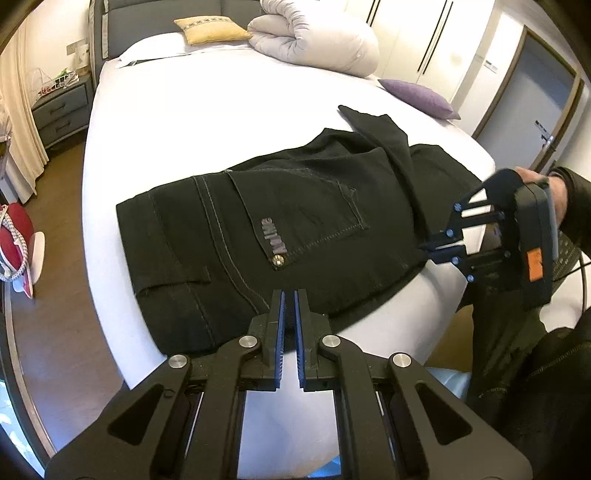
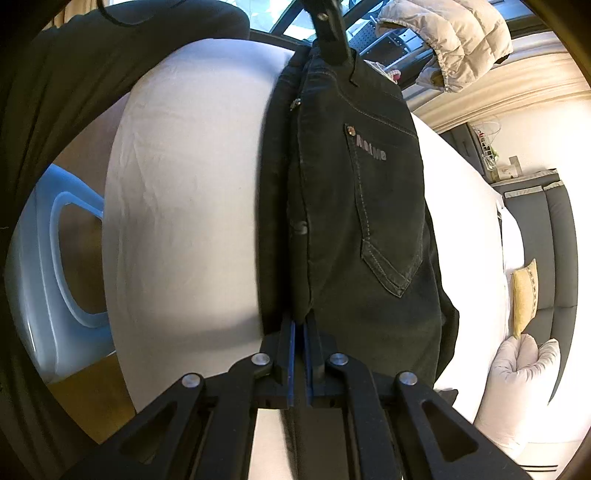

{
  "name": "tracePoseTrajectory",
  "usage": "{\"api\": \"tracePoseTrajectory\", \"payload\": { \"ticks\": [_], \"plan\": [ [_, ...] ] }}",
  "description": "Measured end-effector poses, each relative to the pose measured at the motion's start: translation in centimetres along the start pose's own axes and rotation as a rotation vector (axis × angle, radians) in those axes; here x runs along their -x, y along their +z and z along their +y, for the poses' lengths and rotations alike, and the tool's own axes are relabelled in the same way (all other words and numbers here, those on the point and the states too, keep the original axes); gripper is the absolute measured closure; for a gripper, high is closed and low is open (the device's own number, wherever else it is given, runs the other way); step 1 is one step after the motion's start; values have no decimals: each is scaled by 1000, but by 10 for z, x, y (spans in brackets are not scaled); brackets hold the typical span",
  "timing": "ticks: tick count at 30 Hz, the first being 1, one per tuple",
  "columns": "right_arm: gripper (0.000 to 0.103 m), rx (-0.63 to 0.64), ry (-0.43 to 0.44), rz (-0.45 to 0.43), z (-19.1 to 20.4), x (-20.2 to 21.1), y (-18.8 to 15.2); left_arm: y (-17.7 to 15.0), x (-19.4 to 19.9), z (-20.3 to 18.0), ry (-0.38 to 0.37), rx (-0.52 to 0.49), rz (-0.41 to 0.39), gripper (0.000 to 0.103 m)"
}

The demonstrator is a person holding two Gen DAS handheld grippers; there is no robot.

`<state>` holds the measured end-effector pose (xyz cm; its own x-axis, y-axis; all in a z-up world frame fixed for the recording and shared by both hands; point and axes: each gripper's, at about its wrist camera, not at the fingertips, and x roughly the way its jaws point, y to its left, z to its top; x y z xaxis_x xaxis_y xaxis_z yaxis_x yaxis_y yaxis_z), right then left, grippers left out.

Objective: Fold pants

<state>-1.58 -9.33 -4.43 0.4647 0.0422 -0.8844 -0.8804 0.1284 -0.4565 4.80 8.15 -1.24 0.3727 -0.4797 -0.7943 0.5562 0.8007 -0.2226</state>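
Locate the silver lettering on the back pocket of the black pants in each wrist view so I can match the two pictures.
Left wrist view: the silver lettering is just below centre, running up from the brass rivet on the pocket.
Right wrist view: the lettering sits above and right of centre, just right of the same rivet.
Shared landmark: the yellow pillow at the head of the bed.

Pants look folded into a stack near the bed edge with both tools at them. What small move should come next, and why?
Probably open the right tool and back it away. The pants already lie as a compact folded stack on the bed, yet that tool is shut on their edge. The left tool is nearly closed above the cloth, apparently holding nothing.
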Motion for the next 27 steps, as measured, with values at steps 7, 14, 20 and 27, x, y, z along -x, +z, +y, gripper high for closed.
{"api": "tracePoseTrajectory", "payload": {
  "ticks": [7,14,20,27],
  "plan": [
    [98,-35,5,3,4,1,-4,1,-35,6,14,7,75,99],
    [96,-53,-9,15,9,-10,1,-10,-64,13,39,63,122,99],
    [95,-111,-10,15,8,-14,5,22,-42,-14,72,-2,24,99],
    [82,-210,-69,21,8,-15,7,46,-127,-37,21,54,174,99]
  ]
}}
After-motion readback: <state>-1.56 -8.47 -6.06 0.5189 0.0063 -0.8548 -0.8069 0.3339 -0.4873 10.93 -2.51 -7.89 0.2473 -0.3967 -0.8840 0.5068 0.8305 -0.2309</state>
